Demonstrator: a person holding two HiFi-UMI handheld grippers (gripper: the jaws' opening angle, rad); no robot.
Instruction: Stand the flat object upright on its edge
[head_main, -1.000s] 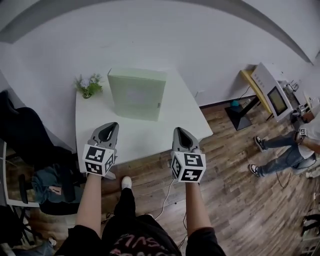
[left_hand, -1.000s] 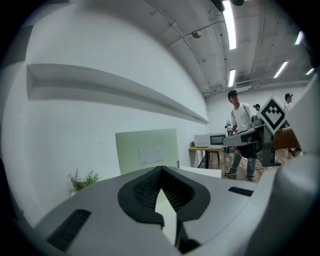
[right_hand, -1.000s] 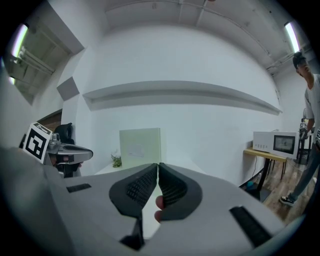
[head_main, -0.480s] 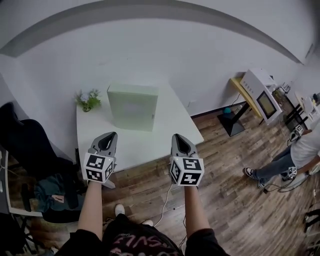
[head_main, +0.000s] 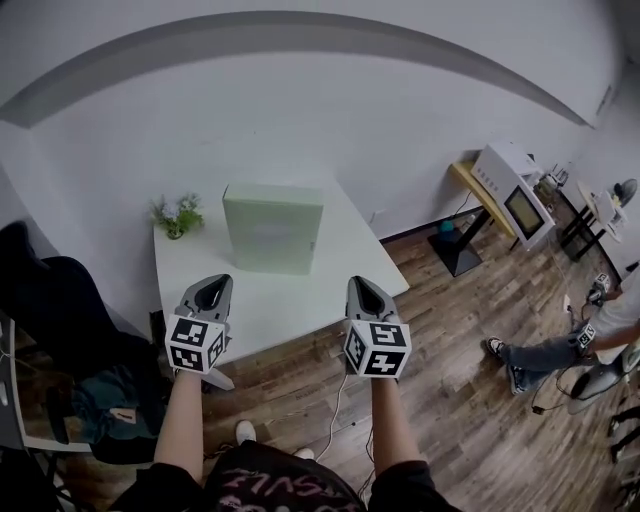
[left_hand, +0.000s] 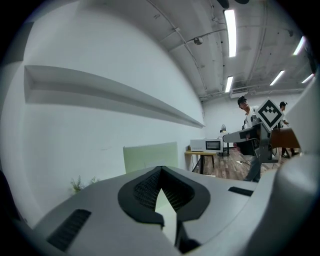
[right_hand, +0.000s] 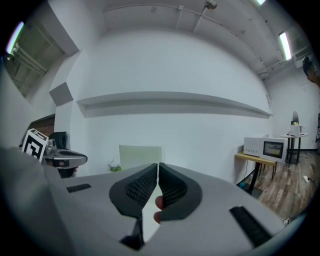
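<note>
A pale green flat box (head_main: 272, 230) stands upright on its edge at the far side of the white worktop (head_main: 300, 290), close to the white wall (head_main: 300, 120). Its broad face is turned toward the person holding the grippers. A small green plant (head_main: 177, 214) sits just to the left of the box, near the worktop's back corner.

The left gripper (head_main: 213, 285) hangs over the near left edge of the worktop, well apart from the box. Its jaws are closed together with nothing between them. The right gripper (head_main: 362, 285) is level with it over the near right edge, also well short of the box, and its jaws meet tip to tip around nothing. Both point toward the wall, and in each gripper view the box shows upright beyond the closed jaws.

To the right, a white microwave (head_main: 508, 190) rests on a small side table (head_main: 462, 185) on the wooden floor (head_main: 470, 400). A seated person (head_main: 560, 350) shows at the right edge. A chair (head_main: 60, 310) draped with dark clothing stands left of the worktop.
</note>
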